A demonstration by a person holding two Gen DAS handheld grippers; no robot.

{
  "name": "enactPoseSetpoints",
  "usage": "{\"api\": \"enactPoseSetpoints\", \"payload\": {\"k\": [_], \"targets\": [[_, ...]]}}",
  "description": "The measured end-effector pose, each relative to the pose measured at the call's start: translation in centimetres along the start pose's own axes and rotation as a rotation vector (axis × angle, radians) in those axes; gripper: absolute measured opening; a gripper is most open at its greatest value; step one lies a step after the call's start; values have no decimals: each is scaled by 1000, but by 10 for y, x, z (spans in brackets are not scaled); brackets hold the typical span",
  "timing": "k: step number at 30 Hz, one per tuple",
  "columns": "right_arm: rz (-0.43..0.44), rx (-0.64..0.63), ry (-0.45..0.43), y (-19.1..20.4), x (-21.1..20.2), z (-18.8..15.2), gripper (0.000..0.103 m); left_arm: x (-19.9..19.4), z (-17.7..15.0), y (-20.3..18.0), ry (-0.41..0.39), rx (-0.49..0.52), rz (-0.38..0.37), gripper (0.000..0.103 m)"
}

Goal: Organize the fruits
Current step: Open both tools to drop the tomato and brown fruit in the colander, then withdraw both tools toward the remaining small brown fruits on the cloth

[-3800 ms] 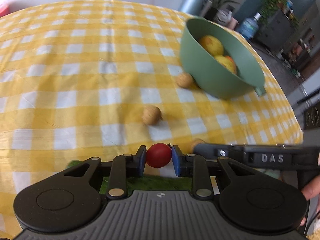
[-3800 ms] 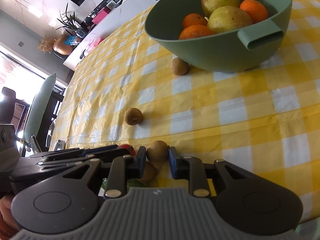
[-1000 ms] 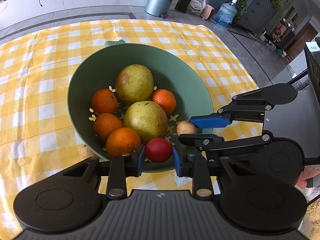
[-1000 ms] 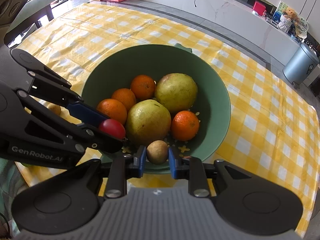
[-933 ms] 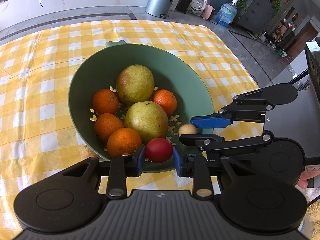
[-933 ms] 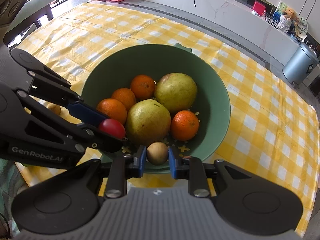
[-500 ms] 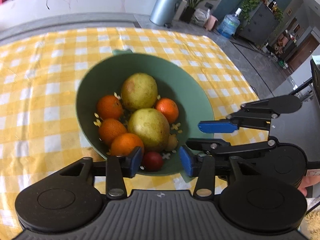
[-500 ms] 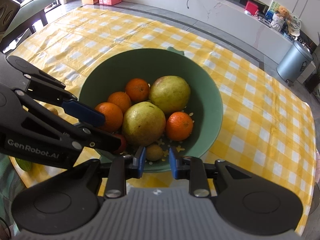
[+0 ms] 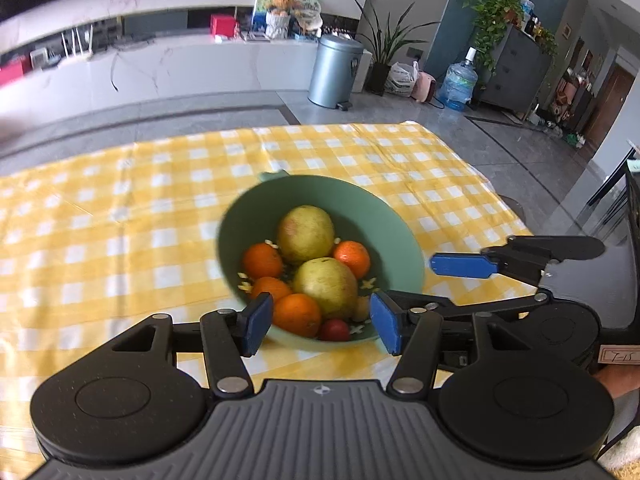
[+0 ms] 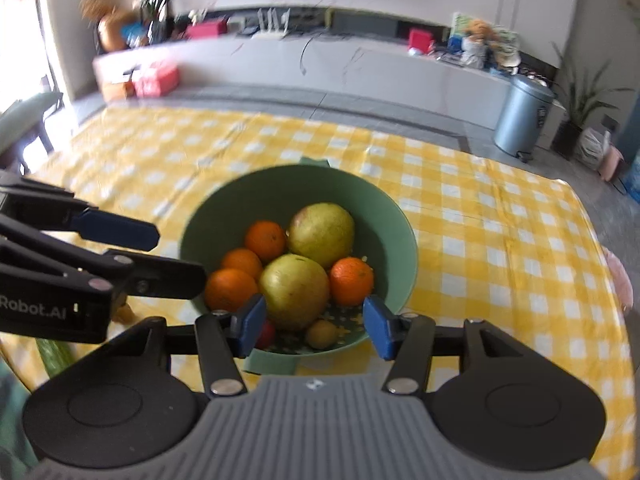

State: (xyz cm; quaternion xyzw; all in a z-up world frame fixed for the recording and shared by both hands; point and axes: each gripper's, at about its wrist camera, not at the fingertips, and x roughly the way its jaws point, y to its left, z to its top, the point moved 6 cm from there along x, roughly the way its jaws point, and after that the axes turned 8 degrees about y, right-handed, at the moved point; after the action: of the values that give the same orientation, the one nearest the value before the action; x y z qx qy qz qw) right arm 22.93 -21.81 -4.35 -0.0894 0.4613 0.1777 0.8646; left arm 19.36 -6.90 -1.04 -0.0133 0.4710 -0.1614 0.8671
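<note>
A green bowl (image 9: 396, 232) (image 10: 208, 216) on the yellow checked cloth holds two pears, several oranges, a small red fruit (image 9: 334, 330) (image 10: 266, 334) and a small brown fruit (image 10: 320, 334) (image 9: 361, 307). My left gripper (image 9: 320, 322) is open and empty, above the bowl's near rim. My right gripper (image 10: 314, 322) is open and empty, also above the near rim. Each gripper shows from the side in the other's view.
A small brown fruit (image 10: 124, 312) lies on the cloth left of the bowl, partly behind the left gripper. A green vegetable (image 10: 54, 354) lies at the table's near left edge. The table (image 10: 500, 240) ends at right; a bin and plants stand beyond.
Both grippers opened and dropped their fruits into the bowl: the red one from the left, the brown one from the right. Both grippers then rose and pulled back.
</note>
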Motion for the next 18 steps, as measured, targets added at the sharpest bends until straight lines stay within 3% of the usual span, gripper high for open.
{"api": "enactPoseSetpoints", "payload": {"k": [8, 13, 18], "targets": [[39, 172, -104, 21, -17, -25, 56, -23, -26, 21, 22, 40, 53, 66], [75, 240, -135, 39, -16, -42, 63, -27, -42, 37, 50, 31, 50, 66], [100, 267, -119, 54, -4, -56, 63, -24, -62, 50, 97, 40, 44, 66]]}}
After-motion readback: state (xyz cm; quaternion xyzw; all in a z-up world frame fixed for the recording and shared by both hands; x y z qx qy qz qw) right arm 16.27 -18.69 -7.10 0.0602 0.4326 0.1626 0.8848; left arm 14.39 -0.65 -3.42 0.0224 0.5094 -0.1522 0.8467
